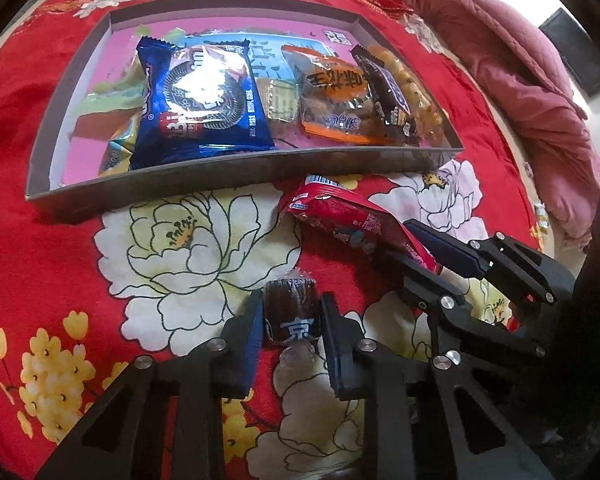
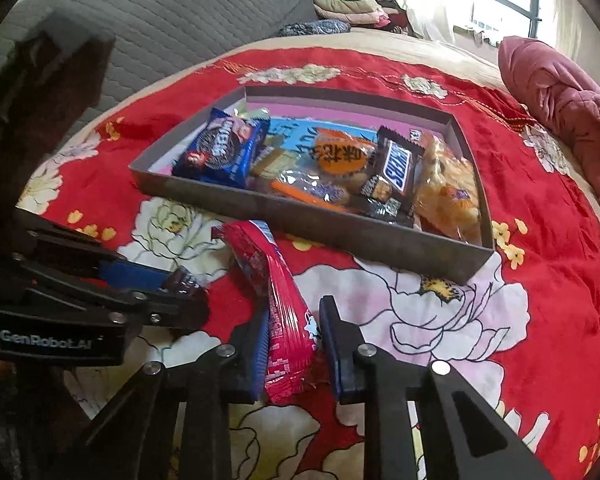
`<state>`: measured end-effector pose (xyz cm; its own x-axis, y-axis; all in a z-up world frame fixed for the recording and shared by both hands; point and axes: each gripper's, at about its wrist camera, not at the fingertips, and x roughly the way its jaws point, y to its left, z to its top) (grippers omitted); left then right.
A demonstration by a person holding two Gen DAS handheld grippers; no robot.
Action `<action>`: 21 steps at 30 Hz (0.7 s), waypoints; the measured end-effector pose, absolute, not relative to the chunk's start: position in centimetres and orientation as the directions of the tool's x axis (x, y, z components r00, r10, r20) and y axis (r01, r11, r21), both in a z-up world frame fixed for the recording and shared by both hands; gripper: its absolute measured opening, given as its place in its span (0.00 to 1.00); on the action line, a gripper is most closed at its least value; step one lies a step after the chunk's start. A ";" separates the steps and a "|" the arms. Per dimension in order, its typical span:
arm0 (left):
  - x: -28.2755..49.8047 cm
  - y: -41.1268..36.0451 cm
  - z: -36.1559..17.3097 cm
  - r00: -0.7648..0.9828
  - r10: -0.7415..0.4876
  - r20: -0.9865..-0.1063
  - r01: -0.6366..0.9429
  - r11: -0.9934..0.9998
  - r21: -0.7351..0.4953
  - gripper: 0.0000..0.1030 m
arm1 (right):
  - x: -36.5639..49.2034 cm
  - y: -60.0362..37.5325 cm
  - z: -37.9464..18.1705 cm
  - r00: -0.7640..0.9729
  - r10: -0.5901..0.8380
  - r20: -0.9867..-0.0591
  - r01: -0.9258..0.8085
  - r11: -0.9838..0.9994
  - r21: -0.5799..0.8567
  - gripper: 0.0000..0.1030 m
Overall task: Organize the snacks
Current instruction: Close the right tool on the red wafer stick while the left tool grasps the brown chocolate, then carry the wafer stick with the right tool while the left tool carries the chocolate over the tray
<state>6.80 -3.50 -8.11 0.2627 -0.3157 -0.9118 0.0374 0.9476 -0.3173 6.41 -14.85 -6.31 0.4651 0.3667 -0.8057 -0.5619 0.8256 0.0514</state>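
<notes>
On the red flowered bedspread point(image 1: 40, 240), the left tool point(image 1: 290, 320) is clamped on a small dark brown wrapped sweet point(image 1: 290, 314). The right tool point(image 2: 294, 340) is clamped on a long red snack packet point(image 2: 272, 292), near the shallow grey cardboard tray point(image 2: 340, 236) of snacks.

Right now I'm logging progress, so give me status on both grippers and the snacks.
Left gripper shut on dark brown roll candy. Right gripper shut on red snack packet. Box ahead, already holding snacks. Nothing between.
</notes>
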 end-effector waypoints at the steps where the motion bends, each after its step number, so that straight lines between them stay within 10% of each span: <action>1: 6.8 -3.4 -8.0 0.265 -0.323 -0.908 0.032 0.945 -0.327 0.27 | 6.4 -14.9 -6.2 0.461 0.378 -0.803 -0.562 0.824 0.065 0.23; 21: 7.3 3.6 -1.2 0.464 -0.242 -0.852 -0.078 0.947 -0.311 0.27 | 8.4 -16.4 -1.4 0.553 0.528 -0.645 -0.519 0.824 0.228 0.22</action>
